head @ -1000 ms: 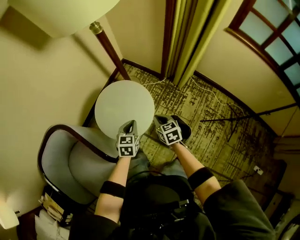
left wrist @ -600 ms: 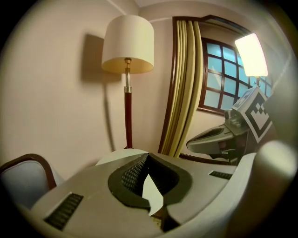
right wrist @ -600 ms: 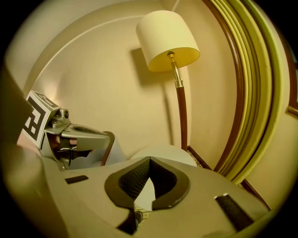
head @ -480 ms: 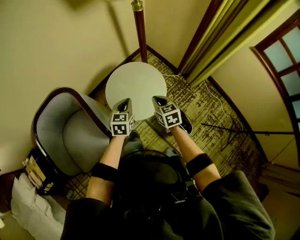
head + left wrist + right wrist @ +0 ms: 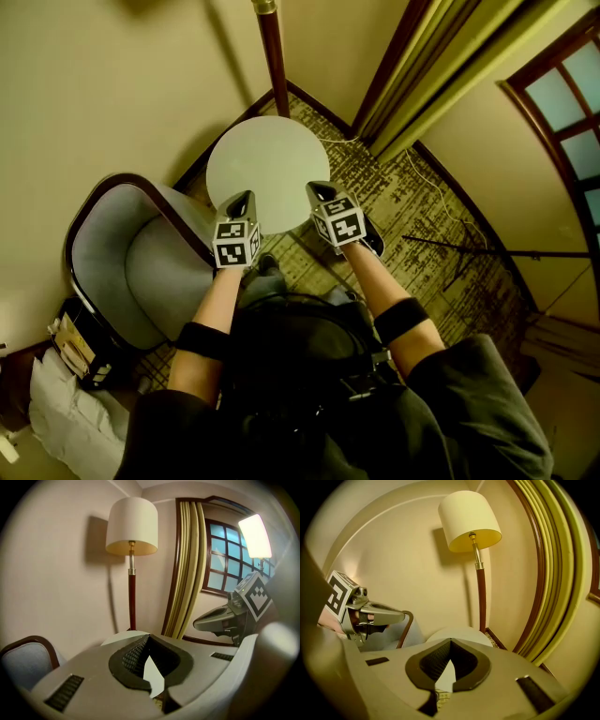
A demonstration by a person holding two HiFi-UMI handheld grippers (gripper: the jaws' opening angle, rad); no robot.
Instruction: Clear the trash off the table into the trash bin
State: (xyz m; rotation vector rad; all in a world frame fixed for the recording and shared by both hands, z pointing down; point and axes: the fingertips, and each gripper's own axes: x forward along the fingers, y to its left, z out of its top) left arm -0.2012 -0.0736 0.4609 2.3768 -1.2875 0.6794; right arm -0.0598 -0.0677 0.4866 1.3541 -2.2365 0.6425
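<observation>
both grippers shut and empty over a bare table

nearest you, your forearms [image 5: 375,286] reach forward and hold the two tools side by side, tilted down toward the table's near edge. your left gripper [image 5: 240,201] has its jaws closed tip to tip with nothing between them. its own view shows only pale table top through the notch behind the tips. your right gripper [image 5: 320,193] is the same: jaws together, empty. held apart and level with each other, they look like a neutral pose rather than a reach, since nothing lies under them to pick up.

just beyond the tips stands the small round white table [image 5: 267,155]. its top is bare: no trash shows on it, and no trash bin can be made out in any view. so this table looks already cleared, or the work lies elsewhere.

close on its left is the grey padded armchair with a dark wooden frame [image 5: 141,272]; i cannot tell whether they touch. farther off, the dark red pole of the floor lamp [image 5: 273,56] rises by the wall, with the yellow-green pleated curtain [image 5: 412,80] at far right.
</observation>
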